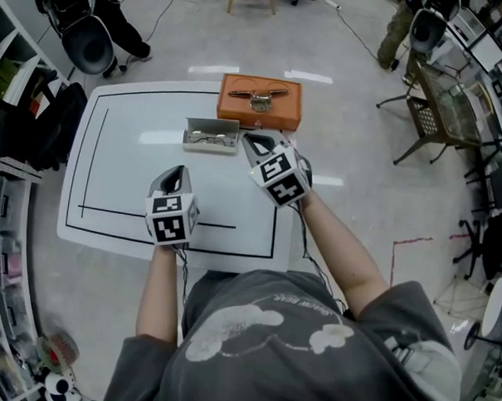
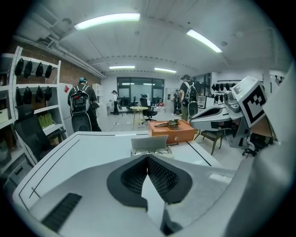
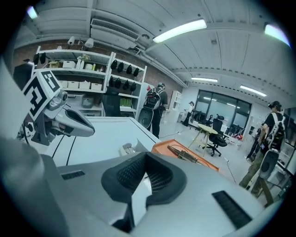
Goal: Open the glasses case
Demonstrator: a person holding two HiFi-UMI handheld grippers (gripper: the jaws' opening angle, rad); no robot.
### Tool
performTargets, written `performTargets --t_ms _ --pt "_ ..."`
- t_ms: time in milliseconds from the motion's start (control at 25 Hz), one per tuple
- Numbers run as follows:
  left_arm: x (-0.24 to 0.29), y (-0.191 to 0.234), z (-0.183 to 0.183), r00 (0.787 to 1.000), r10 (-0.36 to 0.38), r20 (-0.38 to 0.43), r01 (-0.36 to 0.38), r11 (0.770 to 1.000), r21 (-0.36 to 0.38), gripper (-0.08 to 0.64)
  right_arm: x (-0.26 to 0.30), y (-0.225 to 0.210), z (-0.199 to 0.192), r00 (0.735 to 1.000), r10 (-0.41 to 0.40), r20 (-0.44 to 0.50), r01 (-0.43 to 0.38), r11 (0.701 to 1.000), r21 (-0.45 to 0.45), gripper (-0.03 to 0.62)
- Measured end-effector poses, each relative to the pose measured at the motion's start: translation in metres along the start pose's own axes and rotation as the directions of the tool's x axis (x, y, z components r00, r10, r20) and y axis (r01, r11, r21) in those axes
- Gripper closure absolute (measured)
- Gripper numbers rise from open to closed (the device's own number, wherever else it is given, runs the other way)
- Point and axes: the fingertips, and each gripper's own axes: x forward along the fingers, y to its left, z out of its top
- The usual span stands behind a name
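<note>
Now the small silver rectangular glasses case [image 1: 211, 136] lies open on the white table [image 1: 120, 148] (spectacles visible inside). I judge the work done, so my left gripper [image 1: 178, 172] and right gripper [image 1: 258, 140] hang clenched and empty, apart from it.

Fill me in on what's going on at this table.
A person holds a gripper in each hand over a white table. The glasses case lies open with glasses inside, beside an orange box. The left gripper and right gripper are both shut and empty, the right one nearer the case.
</note>
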Motion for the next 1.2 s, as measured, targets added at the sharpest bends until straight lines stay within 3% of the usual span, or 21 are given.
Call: performTargets --t_ms 320,600,1200 --pt "-0.041 -0.029 -0.011 0.996 0.074 0.047 -0.073 0.997 -0.024 0.557 -0.039 0.016 -0.009 0.996 0.063 0.066 -0.061 0.998 -0.027 0.592" --pt "-0.079 -0.063 -0.032 0.99 0.129 0.065 -0.127 0.991 -0.034 0.557 -0.075 0.033 -0.039 0.992 0.107 0.062 -0.103 0.992 -0.078 0.592" --pt "-0.159 -0.136 -0.091 0.962 0.264 0.062 -0.256 0.96 -0.114 0.557 -0.159 0.063 -0.097 0.975 0.206 0.084 -0.197 0.975 -0.103 0.592"
